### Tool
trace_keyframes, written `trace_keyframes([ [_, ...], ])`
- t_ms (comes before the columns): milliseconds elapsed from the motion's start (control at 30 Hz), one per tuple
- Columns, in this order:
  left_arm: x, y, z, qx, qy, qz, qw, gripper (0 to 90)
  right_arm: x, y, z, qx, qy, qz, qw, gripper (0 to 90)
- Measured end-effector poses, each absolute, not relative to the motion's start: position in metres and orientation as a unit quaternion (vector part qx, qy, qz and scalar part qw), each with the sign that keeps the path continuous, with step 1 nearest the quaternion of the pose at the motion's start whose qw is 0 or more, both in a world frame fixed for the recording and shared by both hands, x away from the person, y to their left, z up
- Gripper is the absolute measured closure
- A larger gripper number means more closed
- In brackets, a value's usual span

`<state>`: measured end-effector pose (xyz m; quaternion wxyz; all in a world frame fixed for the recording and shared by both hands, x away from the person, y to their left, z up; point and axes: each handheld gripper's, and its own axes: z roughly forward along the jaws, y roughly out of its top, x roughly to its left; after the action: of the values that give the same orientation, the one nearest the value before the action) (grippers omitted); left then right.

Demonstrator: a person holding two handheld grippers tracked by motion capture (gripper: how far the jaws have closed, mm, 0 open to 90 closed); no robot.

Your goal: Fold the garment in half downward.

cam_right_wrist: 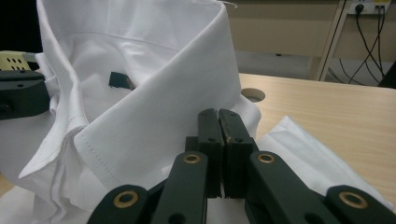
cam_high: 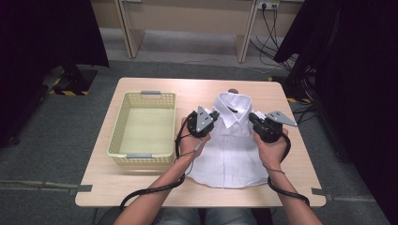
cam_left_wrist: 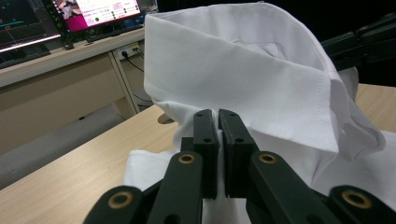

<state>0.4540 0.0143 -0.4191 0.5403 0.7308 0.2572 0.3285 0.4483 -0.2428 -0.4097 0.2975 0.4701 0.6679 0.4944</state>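
A folded white shirt lies on the wooden table, its collar standing up at the far end. My left gripper sits at the collar's left side, jaws pressed together. In the left gripper view the shut left gripper stands just before the collar, over shirt fabric, with nothing visible between the jaws. My right gripper sits at the collar's right side. Its own view shows the right gripper shut close to the collar, above the shoulder fabric.
A pale yellow plastic basket with nothing in it stands on the table's left half. A round cable hole lies beyond the collar. Desks, a monitor and cables stand past the table's far edge.
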Motion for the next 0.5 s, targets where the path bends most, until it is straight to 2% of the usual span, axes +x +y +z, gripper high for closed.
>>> trace_keyframes([
  [500,0.441,0.011,-0.429,0.759,0.241,0.327,0.509,85.4,0.435,-0.247,-0.425,0.473,0.675,0.490,0.283,88.4],
])
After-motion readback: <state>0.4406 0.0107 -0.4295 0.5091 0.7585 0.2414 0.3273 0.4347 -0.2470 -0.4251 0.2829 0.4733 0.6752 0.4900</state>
